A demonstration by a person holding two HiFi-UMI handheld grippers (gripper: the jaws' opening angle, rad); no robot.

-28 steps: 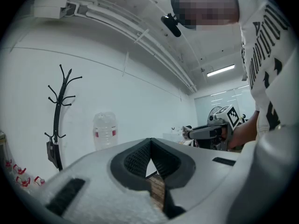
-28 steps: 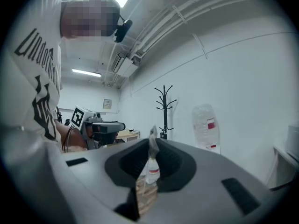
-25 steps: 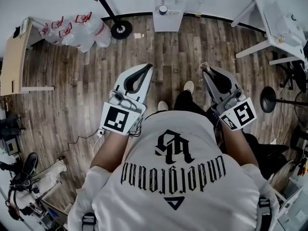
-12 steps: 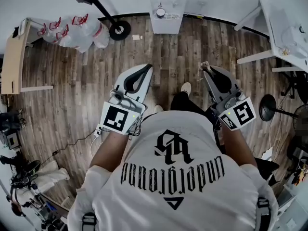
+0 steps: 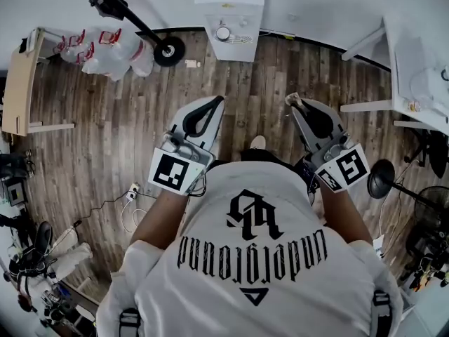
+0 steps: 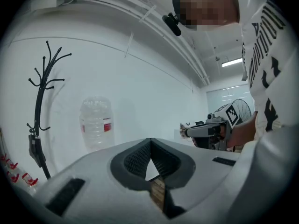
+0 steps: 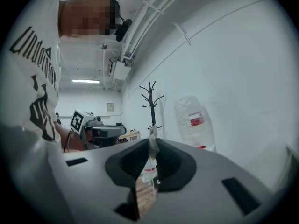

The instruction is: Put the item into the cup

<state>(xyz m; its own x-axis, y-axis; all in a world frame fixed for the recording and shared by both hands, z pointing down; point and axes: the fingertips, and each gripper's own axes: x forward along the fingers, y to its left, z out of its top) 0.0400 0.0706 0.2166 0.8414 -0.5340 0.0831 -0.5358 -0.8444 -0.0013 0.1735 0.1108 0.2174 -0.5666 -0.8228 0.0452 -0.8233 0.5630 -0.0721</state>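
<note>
The right gripper is pinched tight on the item. The item looks like a thin little packet. It sticks up past the gripper tips, and only a small part of it is held. I cannot tell just what it is.

The left gripper is squeezed closed too, but it has nothing in it. Both grippers are held out in front of the person, high over the wood floor.

The item is not near any cup yet. Far ahead, by the wall, stands a small white surface. A small round thing sits near its left edge. I think that may be the cup, but it is too small to be sure.

What could go wrong:
- The packet is thin and held by a small bit. A shake on the way could make it slip out and drop to the floor.
- The cup looks small. If the gripper lets go too early or off to one side, the packet could land on the surface beside it.
- The packet looks floppy. It could catch on the rim and hang there.
- The closed gripper could bump the cup and tip it over.
</note>
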